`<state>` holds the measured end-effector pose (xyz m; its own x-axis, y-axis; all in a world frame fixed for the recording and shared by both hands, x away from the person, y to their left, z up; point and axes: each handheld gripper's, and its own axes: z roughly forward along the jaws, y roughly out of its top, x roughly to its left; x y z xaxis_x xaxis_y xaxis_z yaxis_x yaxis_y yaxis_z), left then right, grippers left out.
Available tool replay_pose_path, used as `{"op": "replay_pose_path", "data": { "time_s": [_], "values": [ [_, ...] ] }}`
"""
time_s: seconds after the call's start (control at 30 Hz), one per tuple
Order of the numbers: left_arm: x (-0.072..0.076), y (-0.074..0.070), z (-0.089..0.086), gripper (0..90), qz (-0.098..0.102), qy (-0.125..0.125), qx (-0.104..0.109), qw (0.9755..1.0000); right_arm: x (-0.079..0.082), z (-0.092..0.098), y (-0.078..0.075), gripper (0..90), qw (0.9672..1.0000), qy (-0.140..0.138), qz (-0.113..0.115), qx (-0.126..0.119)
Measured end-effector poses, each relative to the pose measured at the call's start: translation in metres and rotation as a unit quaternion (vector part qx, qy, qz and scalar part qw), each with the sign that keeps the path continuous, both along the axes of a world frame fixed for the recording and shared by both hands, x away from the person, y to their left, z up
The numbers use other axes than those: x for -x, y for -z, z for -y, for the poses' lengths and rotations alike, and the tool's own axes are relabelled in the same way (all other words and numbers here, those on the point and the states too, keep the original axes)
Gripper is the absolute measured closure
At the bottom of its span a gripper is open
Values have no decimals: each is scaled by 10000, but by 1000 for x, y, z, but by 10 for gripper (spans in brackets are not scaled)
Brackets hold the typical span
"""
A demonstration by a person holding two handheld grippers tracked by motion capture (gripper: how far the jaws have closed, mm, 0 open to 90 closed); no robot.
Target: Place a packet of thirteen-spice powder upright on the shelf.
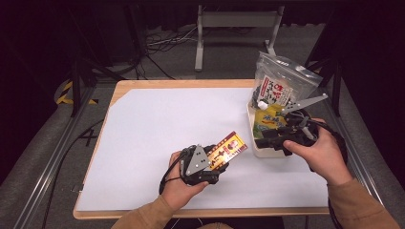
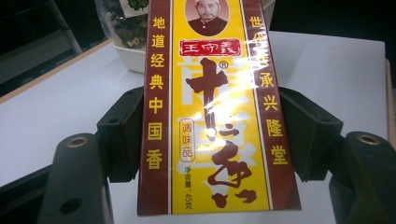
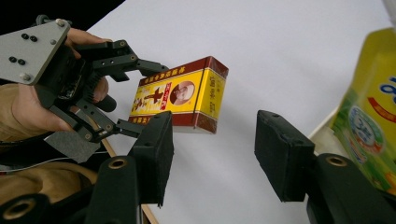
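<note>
A yellow and dark red box [image 1: 232, 144] printed with Chinese characters is clamped by its long sides in my left gripper [image 1: 220, 160], low in the middle of the table. In the left gripper view the box [image 2: 210, 116] stands between the jaws, both pads pressed on its red edges. My right gripper [image 1: 260, 142] hovers at the right beside a white tray [image 1: 250, 125], pointing left toward the box. Its jaws stand open with nothing between them [image 3: 212, 149]. Beyond them, the right gripper view shows the box [image 3: 187, 93] in the left gripper [image 3: 149, 98].
The white tray holds a yellow-green packet [image 1: 270, 119] and a clear zip bag [image 1: 279, 81] of dark contents with a label. A white sheet [image 1: 167, 124] covers the wooden table [image 1: 191, 83]. Cables and metal frame legs lie on the floor beyond.
</note>
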<state>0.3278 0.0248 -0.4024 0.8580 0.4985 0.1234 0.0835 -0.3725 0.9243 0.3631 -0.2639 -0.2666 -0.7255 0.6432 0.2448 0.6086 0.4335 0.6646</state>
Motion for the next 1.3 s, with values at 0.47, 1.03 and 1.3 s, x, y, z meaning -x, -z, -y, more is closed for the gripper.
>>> {"op": "replay_pose_path", "data": {
  "time_s": [0.47, 1.03, 1.3],
  "values": [
    [7, 0, -6, 320, 170, -88, -42, 9998, -22, -36, 8, 452, 9988, -293, -323, 220],
    [9, 0, -4, 321, 214, -63, 14, 9997, -35, -58, 36, 424, 9938, -466, -972, 257],
    [9, 1, -4, 321, 210, -45, 18, 9998, -35, -62, 42, 470, 9925, -491, -1084, 262]
  ]
}}
